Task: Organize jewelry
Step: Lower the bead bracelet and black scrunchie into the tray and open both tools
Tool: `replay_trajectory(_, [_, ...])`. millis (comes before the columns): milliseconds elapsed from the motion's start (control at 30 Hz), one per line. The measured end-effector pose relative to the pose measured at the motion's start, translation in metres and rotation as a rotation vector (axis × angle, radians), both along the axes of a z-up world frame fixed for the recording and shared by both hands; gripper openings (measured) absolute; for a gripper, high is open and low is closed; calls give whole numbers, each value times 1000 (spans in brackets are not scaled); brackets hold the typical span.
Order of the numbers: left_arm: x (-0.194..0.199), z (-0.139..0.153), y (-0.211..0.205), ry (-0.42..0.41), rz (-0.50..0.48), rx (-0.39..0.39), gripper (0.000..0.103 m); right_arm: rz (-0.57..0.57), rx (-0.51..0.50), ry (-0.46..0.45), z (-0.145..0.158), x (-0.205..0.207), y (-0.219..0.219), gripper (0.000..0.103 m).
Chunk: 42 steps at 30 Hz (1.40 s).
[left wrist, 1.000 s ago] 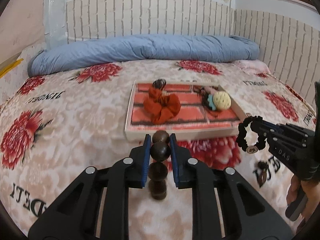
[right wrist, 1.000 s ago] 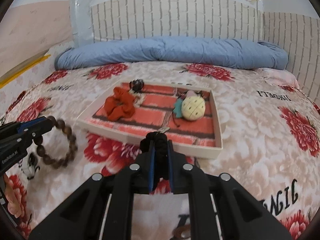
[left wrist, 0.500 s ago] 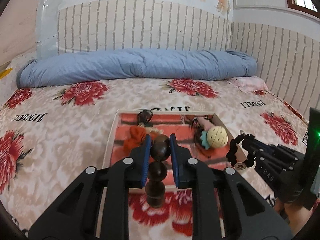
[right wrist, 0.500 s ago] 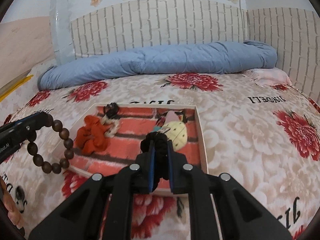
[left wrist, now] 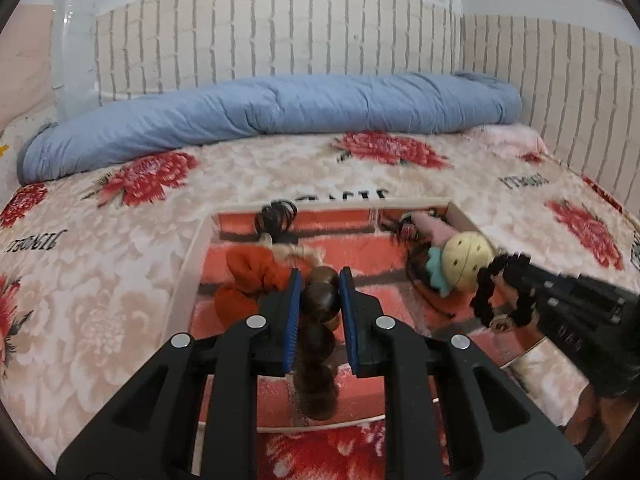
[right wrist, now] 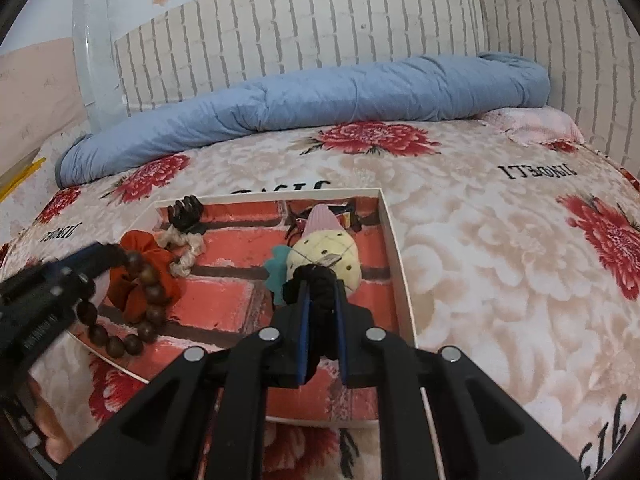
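While both tools hang above the tray (right wrist: 394, 240), each has its jaws drawn in to a narrow gap around one piece of jewelry. Between the blue pads of the left gripper (left wrist: 319, 304) sits one bead of the brown wooden bead bracelet (left wrist: 316, 340), the rest of the loop dangling freely below the fingers over the tray's left half, beside the orange scrunchie (right wrist: 140, 276). Pinching a single bead lets the loop hang clear, so it should drop flat once the pads part. The right gripper (right wrist: 320, 300) is closed tight on a black ruffled bracelet (left wrist: 502, 292) with a small round charm; it hangs over the right half, just in front of the yellow pineapple plush (right wrist: 328, 258).

Further back in the tray lie a black claw clip (right wrist: 185, 216) and a cream twisted hair tie (right wrist: 182, 250). All of it rests on a floral bedspread (right wrist: 500, 260), with a rolled blue quilt (right wrist: 320, 100) along the brick-pattern wall. Both pieces look poised for release into the tray.
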State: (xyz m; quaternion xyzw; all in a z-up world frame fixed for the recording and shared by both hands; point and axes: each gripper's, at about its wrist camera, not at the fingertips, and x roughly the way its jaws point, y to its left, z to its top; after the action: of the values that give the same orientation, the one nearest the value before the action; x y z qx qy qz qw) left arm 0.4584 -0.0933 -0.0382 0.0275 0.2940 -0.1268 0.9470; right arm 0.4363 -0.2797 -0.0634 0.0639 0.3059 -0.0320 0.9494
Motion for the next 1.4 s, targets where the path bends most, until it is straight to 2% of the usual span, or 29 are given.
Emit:
replay_trajectory(100, [1,-3,5,7,7,-10,18,5,-18,10,-4,2,2,12])
replay_trajectory(300, [5,-12,11,16,56,18,18,14,-37,29,-9,5,6,12])
replay_trajectory(467, [14,-18,22,65,79,-24,18,10,-41,39,-11,5,7,12])
replay_trajectory(1000, [24,-31,31,106,161,48,20,-16,-33,127,-26,14,-2,12])
replay_trajectory(1100, [24,-33,28,104,167,74,27,-10,-24,152,-31,17,-2,12])
replay_trajectory(1167, [24,-33,27,105,166,81,39,-7,-22,165,-34,19,-2,13])
replay_trajectory(1300, [23,-35,26,113,156,80,49,-8,-20,172,-36,19,-2,15])
replay_trajectory(1400, [22,-34,26,118,153,74,61,-6,-16,178,-37,19,-2,15])
